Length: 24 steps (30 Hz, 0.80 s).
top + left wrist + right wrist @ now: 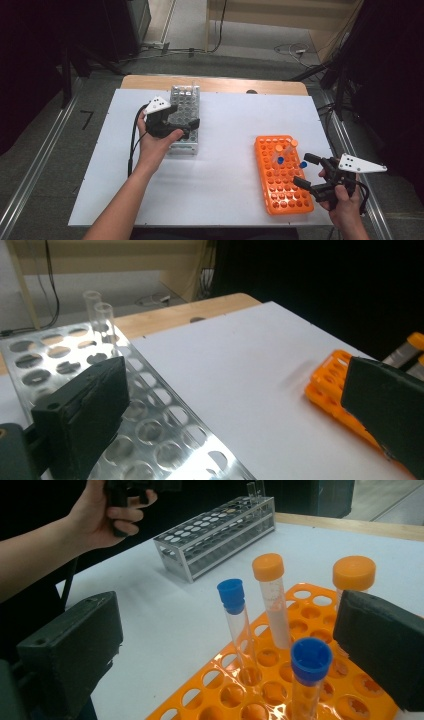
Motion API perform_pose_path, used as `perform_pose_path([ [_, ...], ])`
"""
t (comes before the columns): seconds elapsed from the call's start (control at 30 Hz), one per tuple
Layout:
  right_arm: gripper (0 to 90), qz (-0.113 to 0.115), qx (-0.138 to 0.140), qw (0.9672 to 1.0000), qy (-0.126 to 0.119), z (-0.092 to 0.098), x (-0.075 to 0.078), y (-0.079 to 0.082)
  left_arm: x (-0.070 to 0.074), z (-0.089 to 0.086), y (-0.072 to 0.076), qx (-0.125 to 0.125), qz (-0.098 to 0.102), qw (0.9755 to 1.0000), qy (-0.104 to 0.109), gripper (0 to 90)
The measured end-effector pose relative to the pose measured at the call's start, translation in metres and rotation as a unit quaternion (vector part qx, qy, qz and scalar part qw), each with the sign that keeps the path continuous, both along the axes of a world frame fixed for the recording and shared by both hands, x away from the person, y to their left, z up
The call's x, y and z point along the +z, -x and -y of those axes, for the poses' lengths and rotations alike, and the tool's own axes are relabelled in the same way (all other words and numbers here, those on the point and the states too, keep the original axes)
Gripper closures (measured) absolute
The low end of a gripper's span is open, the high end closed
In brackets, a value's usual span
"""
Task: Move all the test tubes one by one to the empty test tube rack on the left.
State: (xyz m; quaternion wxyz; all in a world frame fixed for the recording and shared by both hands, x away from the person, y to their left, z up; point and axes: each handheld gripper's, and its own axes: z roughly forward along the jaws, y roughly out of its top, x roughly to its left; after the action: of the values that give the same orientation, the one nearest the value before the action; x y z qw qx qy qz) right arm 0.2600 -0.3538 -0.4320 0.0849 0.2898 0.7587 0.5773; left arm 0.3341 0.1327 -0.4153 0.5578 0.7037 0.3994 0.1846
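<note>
My left gripper (186, 115) hovers open over the near half of a silver metal tube rack (184, 97). In the left gripper view, its jaws (240, 405) stand wide apart with nothing between them, and two clear uncapped tubes (102, 315) stand at the rack's far end. My right gripper (302, 170) is open at the right side of an orange tube rack (282, 192). That rack holds two orange-capped tubes (268, 567) and two blue-capped tubes (231, 591). They stand ahead of and between the right jaws (227, 647), and neither pad presses on them.
Both racks sit on a white sheet (225, 165) over a wooden table (215, 84). The metal rack (215, 535) is at the left, the orange rack (330, 390) at the right. Cables lie on the floor beyond the table.
</note>
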Motion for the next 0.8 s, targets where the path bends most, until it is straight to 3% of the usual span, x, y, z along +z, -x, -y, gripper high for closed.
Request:
perform_pose_path([
  [0.3,5.6,-0.021,-0.013,0.9996,0.013,0.006,-0.011,-0.008,-0.013,0.016,0.031,-0.027,0.001,0.9995,0.013,0.0],
  [0.57,21.7,-0.045,-0.022,0.9977,0.046,0.011,-0.028,-0.02,-0.015,0.033,0.048,-0.063,0.002,0.9979,0.013,0.0],
  [0.8,38.3,-0.06,-0.019,0.9956,0.07,0.009,-0.04,-0.024,-0.019,0.044,0.052,-0.079,-0.007,0.9968,0.012,0.0],
])
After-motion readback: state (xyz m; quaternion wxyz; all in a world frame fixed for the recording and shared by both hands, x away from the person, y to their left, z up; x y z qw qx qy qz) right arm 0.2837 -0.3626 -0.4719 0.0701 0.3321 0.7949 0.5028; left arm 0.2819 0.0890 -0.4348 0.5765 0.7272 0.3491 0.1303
